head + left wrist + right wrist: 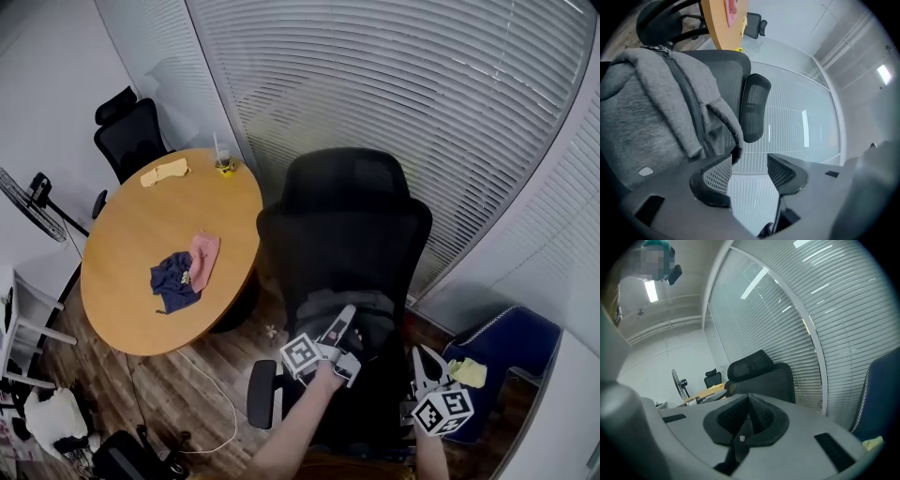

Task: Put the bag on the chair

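Note:
A grey fabric bag (354,312) lies on the seat of the black mesh office chair (347,220). My left gripper (351,330) hovers just in front of the bag with its jaws open. In the left gripper view the bag (651,108) fills the left side. One edge of the bag hangs beside the left finger (715,180), and nothing sits between the open jaws of the gripper (749,161). The chair's headrest (754,112) shows beyond. My right gripper (427,364) hangs to the right of the chair; its jaws (747,401) are shut and empty.
A round wooden table (141,309) stands to the left with a blue cloth (175,278), a pink cloth (202,258) and a yellow cloth (164,172). Behind it is another black chair (131,136). A blue armchair (511,347) stands at the right, and a fan (28,202) at the far left.

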Available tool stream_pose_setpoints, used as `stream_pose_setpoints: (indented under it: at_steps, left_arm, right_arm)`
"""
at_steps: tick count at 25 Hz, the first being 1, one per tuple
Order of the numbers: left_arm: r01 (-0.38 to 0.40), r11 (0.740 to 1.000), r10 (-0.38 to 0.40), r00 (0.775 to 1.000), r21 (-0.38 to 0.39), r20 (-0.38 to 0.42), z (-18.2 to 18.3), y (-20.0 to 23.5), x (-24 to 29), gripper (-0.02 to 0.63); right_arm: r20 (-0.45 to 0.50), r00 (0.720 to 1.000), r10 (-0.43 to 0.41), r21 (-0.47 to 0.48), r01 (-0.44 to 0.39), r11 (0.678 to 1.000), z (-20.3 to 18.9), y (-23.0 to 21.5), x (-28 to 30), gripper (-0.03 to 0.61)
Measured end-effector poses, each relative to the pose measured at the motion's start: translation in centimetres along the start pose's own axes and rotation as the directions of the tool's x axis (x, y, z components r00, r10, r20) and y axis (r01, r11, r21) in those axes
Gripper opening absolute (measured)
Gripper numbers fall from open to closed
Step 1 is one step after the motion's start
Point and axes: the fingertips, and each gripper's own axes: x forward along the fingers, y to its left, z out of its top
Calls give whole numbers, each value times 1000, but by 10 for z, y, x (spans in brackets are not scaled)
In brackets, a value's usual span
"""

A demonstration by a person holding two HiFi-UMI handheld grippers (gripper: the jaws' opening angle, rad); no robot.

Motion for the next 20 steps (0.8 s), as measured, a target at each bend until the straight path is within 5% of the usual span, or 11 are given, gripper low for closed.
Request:
stream_pose_setpoints:
  at_steps: [6,14,15,18,20]
  left_arm:
    - [22,998,-20,999,51,-24,-5,-18,-8,217]
    - [32,977,-18,998,212,-68,-14,-56,-35,47]
    - [4,961,20,996,276,-83,-14,-59,-42,38]
    - [-101,855,165,983,508,-82,-6,-65,-62,23]
    - [-38,838,112,988,544,-105,-14,-85,-71,23]
  right_arm:
    - [17,1000,6,-22,-5,1000,8,9,-9,12]
    - [36,999,33,-90,-30,995,8,24,-25,12]
    - [34,999,31,-103,-27,994,8,25,-30,12]
    - [48,999,19,-115,-14,993,11,27,-39,11]
    - [56,998,19,-103,-14,995,10,34,-47,12]
